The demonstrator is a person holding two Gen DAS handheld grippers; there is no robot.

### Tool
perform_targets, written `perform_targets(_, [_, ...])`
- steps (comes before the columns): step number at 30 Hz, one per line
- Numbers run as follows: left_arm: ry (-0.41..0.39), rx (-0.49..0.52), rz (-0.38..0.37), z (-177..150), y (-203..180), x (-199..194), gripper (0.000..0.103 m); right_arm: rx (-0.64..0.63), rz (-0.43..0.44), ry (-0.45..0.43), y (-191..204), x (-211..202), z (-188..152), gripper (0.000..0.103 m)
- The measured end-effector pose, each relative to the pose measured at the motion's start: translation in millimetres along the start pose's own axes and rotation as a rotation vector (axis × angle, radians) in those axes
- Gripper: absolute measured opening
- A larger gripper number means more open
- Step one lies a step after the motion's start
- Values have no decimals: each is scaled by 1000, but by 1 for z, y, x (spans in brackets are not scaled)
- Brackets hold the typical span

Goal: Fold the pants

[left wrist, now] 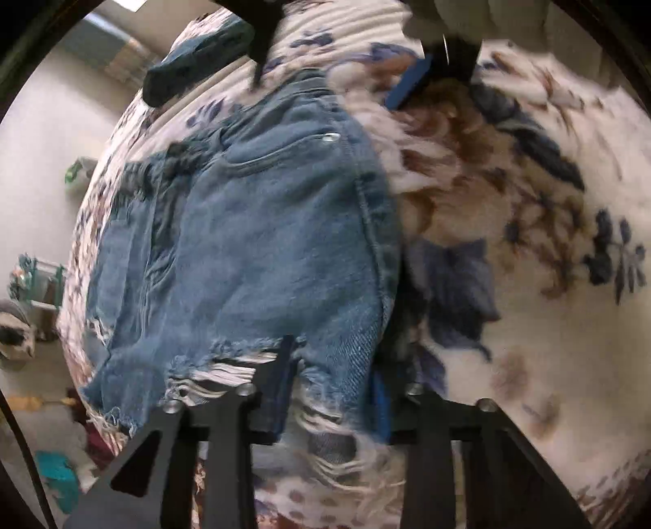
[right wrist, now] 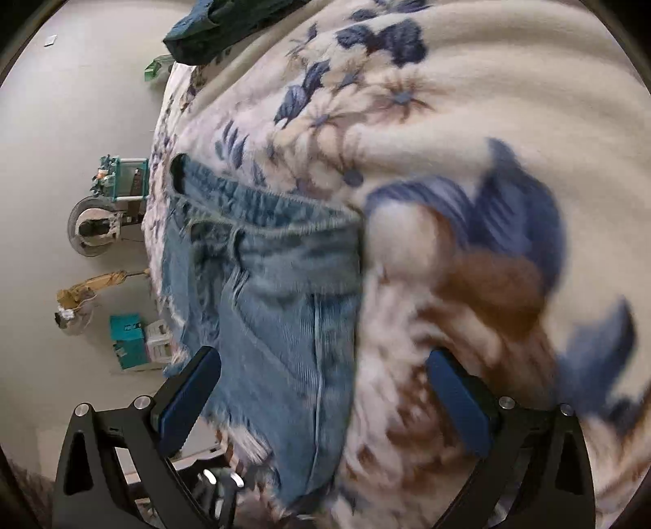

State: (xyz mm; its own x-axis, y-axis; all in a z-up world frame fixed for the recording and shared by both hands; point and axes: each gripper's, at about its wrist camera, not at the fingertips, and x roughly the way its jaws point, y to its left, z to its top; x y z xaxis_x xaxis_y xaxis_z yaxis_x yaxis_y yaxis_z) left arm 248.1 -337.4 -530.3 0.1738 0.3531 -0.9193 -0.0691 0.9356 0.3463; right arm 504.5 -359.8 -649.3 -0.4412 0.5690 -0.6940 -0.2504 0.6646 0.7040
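Denim shorts (left wrist: 252, 252): light blue, frayed and ripped at the hem, lying folded on the floral blanket (left wrist: 529, 325); pocket and rivet facing up in the left wrist view; side seam along the right edge.
Shorts in right wrist view (right wrist: 285, 293): waistband at the far end, frayed hem toward the camera, left half of the frame.
Left tool (left wrist: 331, 386): low over the ripped hem, fingers apart on either side of a fold of denim; blue pads partly hidden by cloth; cannot tell whether pressing on the fabric.
Right tool (right wrist: 325, 390): spread wide, nothing between the pads; left pad (right wrist: 191, 394) over the frayed edge of the shorts, right pad (right wrist: 459, 403) over bare blanket.
Right tool seen from the left wrist (left wrist: 411, 81): at the far end of the shorts, one blue pad showing, blurred.
Blanket: cream fleece with blue and brown flowers, covering a bed.
Dark teal garment (right wrist: 228, 24): bunched at the far edge of the bed, well apart from the shorts.
Floor (right wrist: 61, 122): pale, beside the bed.
Teal box (right wrist: 128, 337): on the floor, among small clutter.
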Motion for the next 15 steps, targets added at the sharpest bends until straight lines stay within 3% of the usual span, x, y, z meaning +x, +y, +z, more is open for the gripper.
perform_targets(1, [-6, -4, -5, 0, 5, -1, 10, 6, -5, -4, 0, 5, 3, 100])
perform_targets(3, [-27, -22, -14, 2, 15, -6, 7, 10, -13, -26, 5, 12, 6, 85])
perform_targets(4, [-40, -28, -18, 2, 21, -9, 7, 1, -6, -36, 10, 14, 5, 45])
perform_targets(5, [-51, -35, -20, 3, 28, -13, 7, -2, -7, -30, 15, 18, 7, 28])
perform_targets(8, [-69, -64, -42, 5, 46, -30, 7, 13, -26, -64, 21, 16, 3, 20])
perform_targets(15, [-128, -162, -98, 6, 107, -73, 7, 113, 97, -185, 61, -18, -9, 16])
